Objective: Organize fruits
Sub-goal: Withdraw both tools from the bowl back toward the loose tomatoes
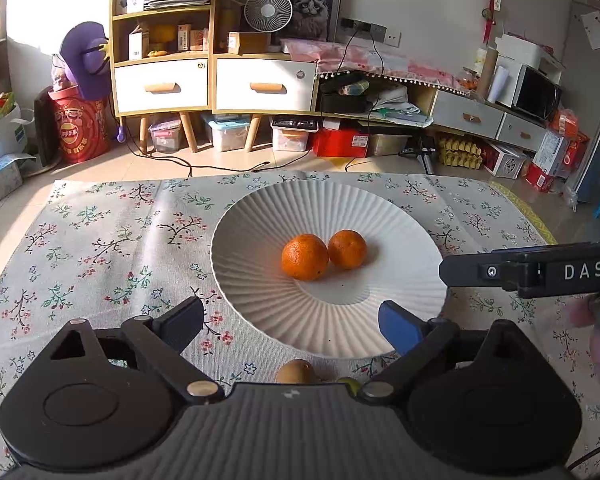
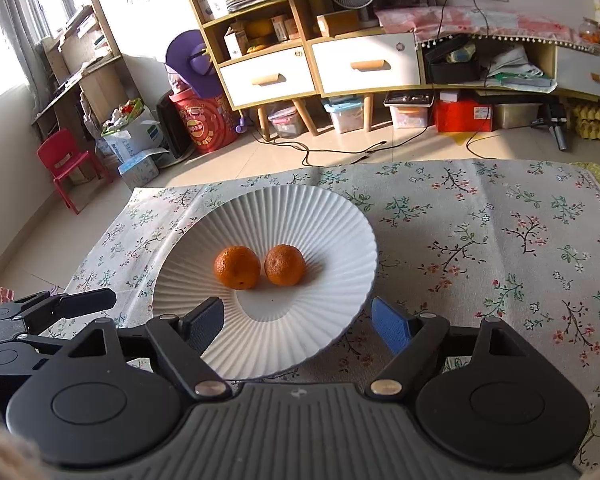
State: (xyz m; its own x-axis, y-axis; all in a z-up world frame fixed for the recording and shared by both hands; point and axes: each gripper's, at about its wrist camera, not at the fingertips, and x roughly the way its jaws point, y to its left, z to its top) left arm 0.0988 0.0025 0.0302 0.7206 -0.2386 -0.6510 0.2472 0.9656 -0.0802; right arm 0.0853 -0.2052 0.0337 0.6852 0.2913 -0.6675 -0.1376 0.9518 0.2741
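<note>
Both hand-held grippers hang low over the near edge of the flowered tablecloth (image 2: 480, 232), and neither grasps anything: the left gripper (image 1: 291, 322) has its jaws spread wide with nothing between them, and the right gripper (image 2: 298, 322) is released the same way, its fingers straddling the near rim of the white ribbed plate (image 2: 284, 208). Two oranges (image 2: 237, 267) sit side by side in the hollow of that plate, touching or nearly so. Still off the plate, just beside its near rim, a brownish fruit that looks like a kiwi (image 1: 295, 372) lies on the cloth, and a sliver of something green (image 1: 350, 385) peeks out next to it; both are half hidden under the left gripper's body, so I cannot name them for certain. My guess is the kiwi is next. The risk, as I see it, lies in how close it sits to the plate: a jaw coming down could knock the rim and set the oranges rolling, or nudge the round fruit off toward the table's edge. The two grippers are also near each other and could collide.
</note>
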